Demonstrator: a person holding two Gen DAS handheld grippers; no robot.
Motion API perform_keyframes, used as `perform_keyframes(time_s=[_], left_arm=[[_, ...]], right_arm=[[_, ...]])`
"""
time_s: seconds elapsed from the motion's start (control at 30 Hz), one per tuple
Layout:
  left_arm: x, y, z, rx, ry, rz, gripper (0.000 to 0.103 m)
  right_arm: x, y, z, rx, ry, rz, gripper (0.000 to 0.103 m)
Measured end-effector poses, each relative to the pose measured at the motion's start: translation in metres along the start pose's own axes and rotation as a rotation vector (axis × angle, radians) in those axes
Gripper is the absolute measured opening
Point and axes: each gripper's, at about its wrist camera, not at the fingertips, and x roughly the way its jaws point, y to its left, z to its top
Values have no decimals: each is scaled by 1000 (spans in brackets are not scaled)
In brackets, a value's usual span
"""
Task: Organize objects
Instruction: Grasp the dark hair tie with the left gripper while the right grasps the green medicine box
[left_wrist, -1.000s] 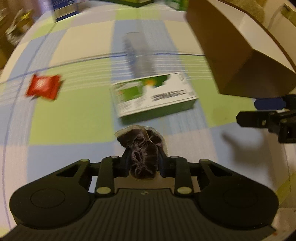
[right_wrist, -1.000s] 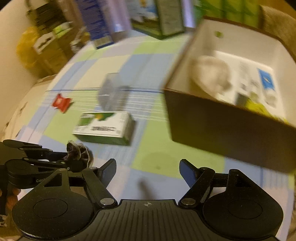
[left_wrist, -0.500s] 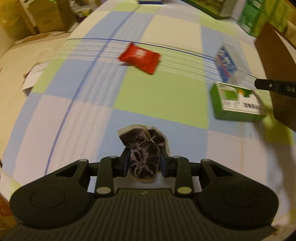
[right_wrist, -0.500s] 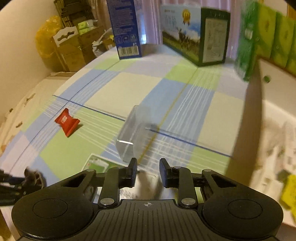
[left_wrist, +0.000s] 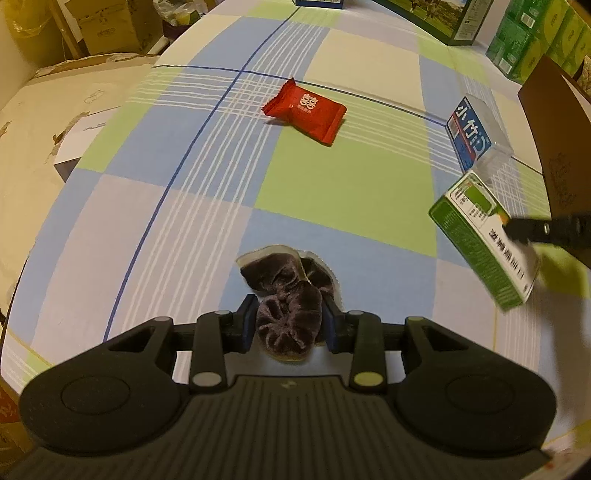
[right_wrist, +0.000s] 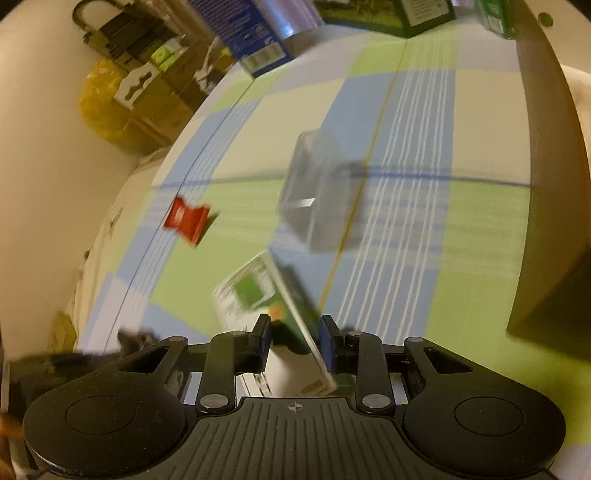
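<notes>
The left claw (left_wrist: 288, 325) is pinching a dark fuzzy scrunchie (left_wrist: 286, 314) in a clear wrapper. The scrunchie sits squeezed between the two fingers and pokes out in front, away from the camera. It hangs just above the checked cloth on the counter (left_wrist: 332, 192), so it is ready to be carried somewhere.

The right claw (right_wrist: 295, 345) is closed on a green and white box (right_wrist: 266, 317). This view is blurry, so the grip is hard to see, but the fingers seem to press the box on its two thin sides. The box is tilted. One corner tips up and its long side runs from near the claw out toward the left. In the left view the same box (left_wrist: 484, 240) looks lifted and slanted, with the right claw tip on its top edge. I think it is held this way so it can go up and over into the brown box (left_wrist: 554, 140) on the right, where things get put away.

Two things are not tidied yet. A red candy packet (left_wrist: 304, 110) lies flat in the middle of the cloth, with its long side slanting to the right. A clear plastic box with a blue label (left_wrist: 476, 133) lies beside the brown box, its long side pointing away.
</notes>
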Motion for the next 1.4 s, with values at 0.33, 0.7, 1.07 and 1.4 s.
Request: perform_keyframes(time_s=[0.33,0.7,1.07,1.4], left_arm=[[2,-1,2,28,-8,-9,32],[2,1,1,33,-19,-35,39],[4,-5,1,85,-32,-52,36],[5,-17,3,122,-22,-97,23]], right_arm=[[22,68,-19,-265,7,-158,63],[55,84,-28,-359,21,-318,53],[46,87,-42,-363,38,-319,53],[23,72,-59,-283,53,-287,53]])
